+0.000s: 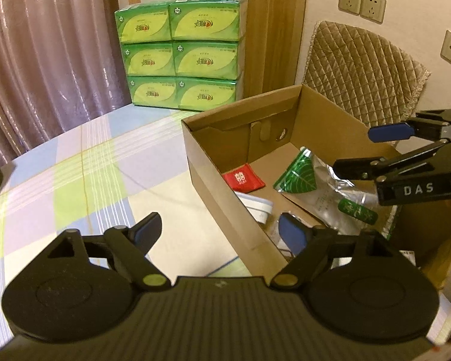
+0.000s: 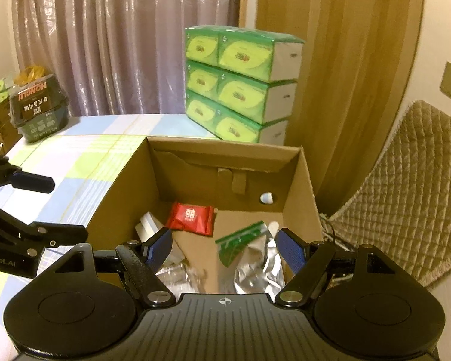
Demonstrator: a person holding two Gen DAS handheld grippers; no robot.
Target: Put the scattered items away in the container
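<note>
The open cardboard box (image 1: 213,162) (image 2: 303,186) stands on the checked tablecloth (image 1: 90,162). Inside lie a red packet (image 1: 243,179) (image 2: 192,215), a green-and-silver pouch (image 1: 297,174) (image 2: 240,240), a white item (image 1: 257,206) (image 2: 148,225) and a small green sachet (image 1: 357,212). My left gripper (image 1: 221,230) (image 2: 57,207) is open, its fingers straddling the box's near left wall without pressing on it. My right gripper (image 2: 225,245) (image 1: 366,150) hangs open over the box's inside, above the pouch, and its pads touch nothing.
A stack of green tissue packs (image 1: 180,54) (image 2: 240,84) stands behind the box, by the curtain. A chair with a quilted cover (image 1: 360,69) (image 2: 421,180) is to the right. A dark tub (image 2: 37,111) sits at the table's far left.
</note>
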